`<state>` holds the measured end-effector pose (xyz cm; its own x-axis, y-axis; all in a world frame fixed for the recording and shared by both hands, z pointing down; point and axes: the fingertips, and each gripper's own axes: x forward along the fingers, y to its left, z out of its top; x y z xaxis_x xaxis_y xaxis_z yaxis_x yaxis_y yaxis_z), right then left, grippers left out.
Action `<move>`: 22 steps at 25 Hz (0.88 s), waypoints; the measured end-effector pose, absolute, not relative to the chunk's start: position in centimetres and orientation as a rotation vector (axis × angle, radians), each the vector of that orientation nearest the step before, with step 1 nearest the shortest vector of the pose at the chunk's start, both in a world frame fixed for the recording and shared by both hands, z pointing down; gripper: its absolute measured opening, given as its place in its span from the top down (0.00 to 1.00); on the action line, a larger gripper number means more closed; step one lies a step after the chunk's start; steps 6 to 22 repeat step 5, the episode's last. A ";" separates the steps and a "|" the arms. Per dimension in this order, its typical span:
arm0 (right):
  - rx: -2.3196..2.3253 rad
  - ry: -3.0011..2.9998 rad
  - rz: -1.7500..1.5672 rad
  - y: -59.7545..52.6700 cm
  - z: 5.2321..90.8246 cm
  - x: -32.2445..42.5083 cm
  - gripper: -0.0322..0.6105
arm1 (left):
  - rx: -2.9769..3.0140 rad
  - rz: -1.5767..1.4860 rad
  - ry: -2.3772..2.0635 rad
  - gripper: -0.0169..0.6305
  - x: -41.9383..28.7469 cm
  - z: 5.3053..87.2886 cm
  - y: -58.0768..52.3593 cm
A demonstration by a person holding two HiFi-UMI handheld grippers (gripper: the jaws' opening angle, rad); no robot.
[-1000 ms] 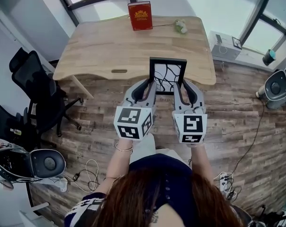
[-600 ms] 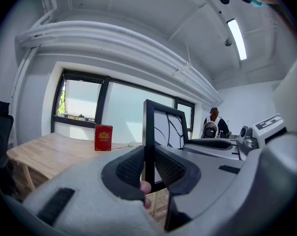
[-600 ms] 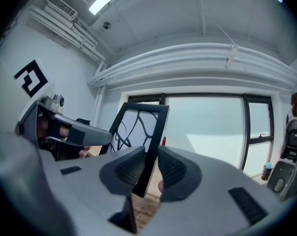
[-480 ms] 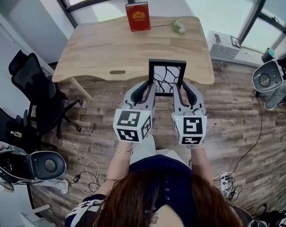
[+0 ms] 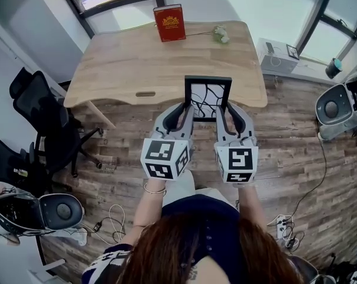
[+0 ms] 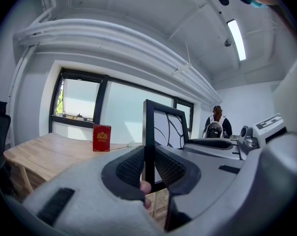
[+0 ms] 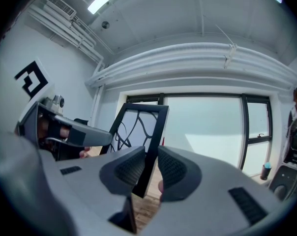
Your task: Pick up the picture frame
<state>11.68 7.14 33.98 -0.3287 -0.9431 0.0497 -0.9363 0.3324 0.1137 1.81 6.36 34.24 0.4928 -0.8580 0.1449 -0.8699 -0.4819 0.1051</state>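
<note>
A black picture frame [image 5: 208, 97] with a white picture of dark branching lines is held upright in the air, over the near edge of the wooden table [image 5: 137, 61]. My left gripper [image 5: 187, 109] is shut on the frame's left bar [image 6: 148, 132], its pads pressed on both faces. My right gripper [image 5: 224, 109] is shut on the frame's right bar [image 7: 153, 141] in the same way. Both grippers point away from me, side by side.
A red book [image 5: 169, 22] stands at the table's far edge, with a small pale object [image 5: 221, 34] beside it. Black office chairs [image 5: 39, 123] stand to the left. Round machines [image 5: 335, 108] sit on the wood floor at the right, cables near my feet.
The frame and both grippers have kept their place. A round machine at the right has shifted on the floor.
</note>
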 end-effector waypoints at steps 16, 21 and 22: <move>1.762 -2.478 -0.104 6.5 33.7 11.3 0.82 | 2.572 0.107 -1.498 0.85 1.4 34.2 5.5; 1.762 -2.478 -0.104 6.5 33.7 11.3 0.82 | 2.572 0.107 -1.498 0.85 1.4 34.2 5.5; 1.762 -2.478 -0.104 6.5 33.7 11.3 0.82 | 2.572 0.107 -1.498 0.85 1.4 34.2 5.5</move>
